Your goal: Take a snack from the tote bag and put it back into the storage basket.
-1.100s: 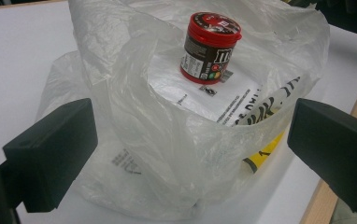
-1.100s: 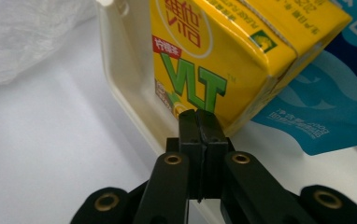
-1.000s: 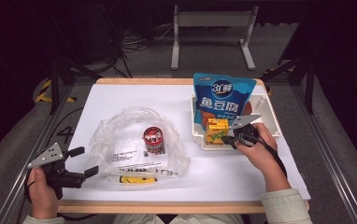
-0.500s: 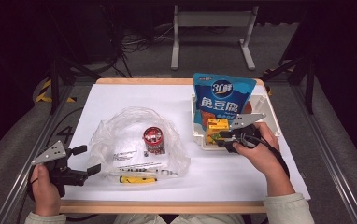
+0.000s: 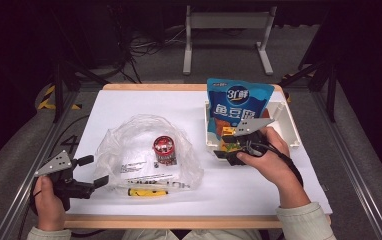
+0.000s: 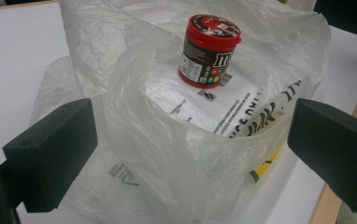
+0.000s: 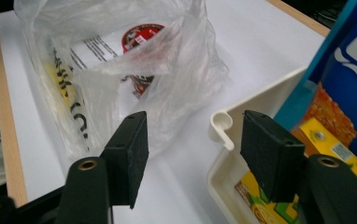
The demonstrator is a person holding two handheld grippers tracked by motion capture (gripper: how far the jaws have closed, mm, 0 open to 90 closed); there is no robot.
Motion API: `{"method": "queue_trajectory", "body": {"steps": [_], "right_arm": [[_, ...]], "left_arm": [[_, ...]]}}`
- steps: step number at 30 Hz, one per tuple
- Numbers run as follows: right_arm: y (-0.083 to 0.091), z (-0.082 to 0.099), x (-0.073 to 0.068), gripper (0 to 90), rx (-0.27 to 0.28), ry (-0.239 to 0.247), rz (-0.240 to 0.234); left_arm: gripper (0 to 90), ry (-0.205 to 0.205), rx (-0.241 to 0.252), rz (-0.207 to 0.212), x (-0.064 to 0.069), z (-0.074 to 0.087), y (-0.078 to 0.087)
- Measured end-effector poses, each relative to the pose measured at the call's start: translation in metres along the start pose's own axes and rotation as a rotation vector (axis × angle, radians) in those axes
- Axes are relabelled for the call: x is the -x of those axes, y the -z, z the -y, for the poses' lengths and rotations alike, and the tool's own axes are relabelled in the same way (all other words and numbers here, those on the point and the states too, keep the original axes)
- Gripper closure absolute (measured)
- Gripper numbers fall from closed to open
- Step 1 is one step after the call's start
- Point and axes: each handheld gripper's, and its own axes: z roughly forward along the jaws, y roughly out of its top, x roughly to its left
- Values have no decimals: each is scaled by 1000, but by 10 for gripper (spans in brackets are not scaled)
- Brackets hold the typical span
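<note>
One crumpled clear plastic bag [image 5: 149, 155], one red-lidded round candy tub [image 5: 163, 150], one blue foil snack pouch [image 5: 238, 105], one cream plastic tray [image 5: 289, 125], perhaps two yellow packets [image 7: 260, 205] inside, two black grippers [image 5: 91, 171].

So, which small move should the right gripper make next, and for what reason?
Probably lower the right gripper a little into the white tray and onto the yellow packet. Its jaws stand open, one outside the tray's corner and one inside, above the packet, and they hold nothing. The left gripper waits open at the plastic bag, where a red-lidded jar already stands.
</note>
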Motion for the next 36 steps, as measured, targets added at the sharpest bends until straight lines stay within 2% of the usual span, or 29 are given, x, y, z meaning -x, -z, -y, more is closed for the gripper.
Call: {"method": "queue_trajectory", "body": {"steps": [5,10,13,17,25,28,36], "right_arm": [[-6,-11,-6,364,16,15,-10],[-15,-21,-13,291,38,32,-41],[-19,-26,-15,275,28,54,-53],[-24,-35,-19,251,41,63,-69],[-39,-48,-27,228,54,92,-106],[-42,-51,-29,228,54,88,-126],[-55,-62,-35,228,57,108,-139]], "left_arm": [[22,-3,0,0,0,0,0],[23,-3,2,-1,-1,0,0],[22,-4,-1,-1,-1,0,0],[22,-3,1,-1,-1,0,0],[23,-8,1,-1,-1,0,1],[22,-3,4,-1,-1,0,1],[22,-8,2,-2,-1,0,1]]}}
